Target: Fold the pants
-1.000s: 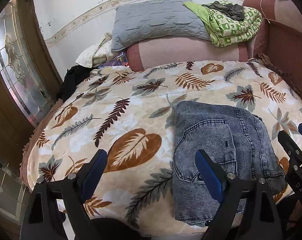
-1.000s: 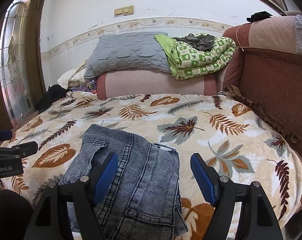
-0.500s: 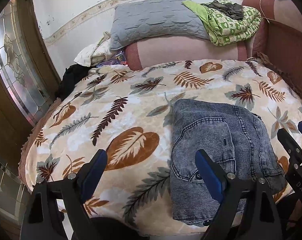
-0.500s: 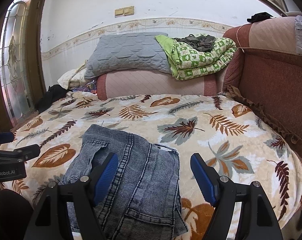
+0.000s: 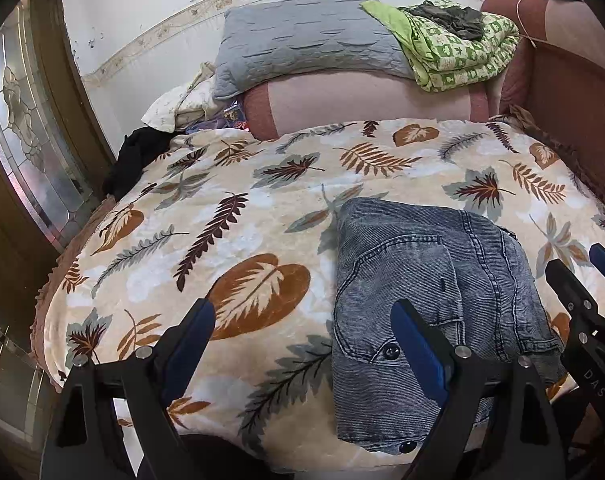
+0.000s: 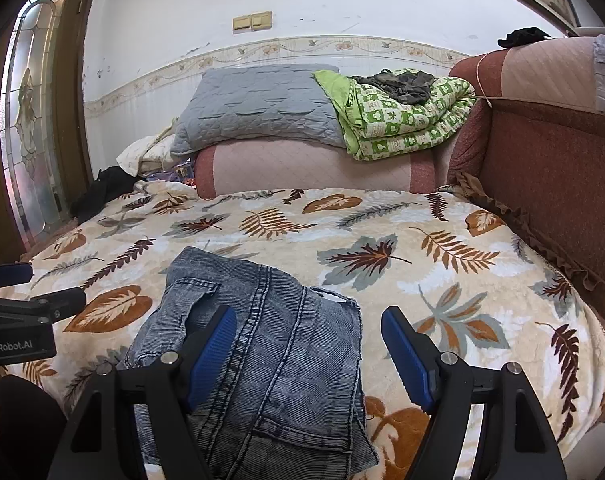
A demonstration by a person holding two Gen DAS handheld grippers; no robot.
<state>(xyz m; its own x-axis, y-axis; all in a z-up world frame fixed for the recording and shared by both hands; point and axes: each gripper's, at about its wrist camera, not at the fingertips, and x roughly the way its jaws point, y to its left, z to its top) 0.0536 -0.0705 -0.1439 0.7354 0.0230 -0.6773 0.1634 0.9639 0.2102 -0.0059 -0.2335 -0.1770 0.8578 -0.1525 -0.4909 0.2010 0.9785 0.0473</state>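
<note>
- Left wrist view: the left gripper [image 5: 302, 344] is filling the bottom of the frame, its blue-padded claw gaping wide and holding nothing.
- The folded jeans [image 5: 430, 300] are lying flat at lower right on a leaf-print blanket [image 5: 230, 216].
- Right wrist view: the right gripper [image 6: 308, 350] is hovering at the bottom, also spread wide and empty, with the jeans [image 6: 270, 352] lying at lower centre-left.
- A grey pillow [image 6: 258, 104] is sitting at upper centre.

Folded pants [image 5: 434, 292] lie on blanket [image 5: 238, 216] (left gripper [image 5: 306, 340] agape).
</note>
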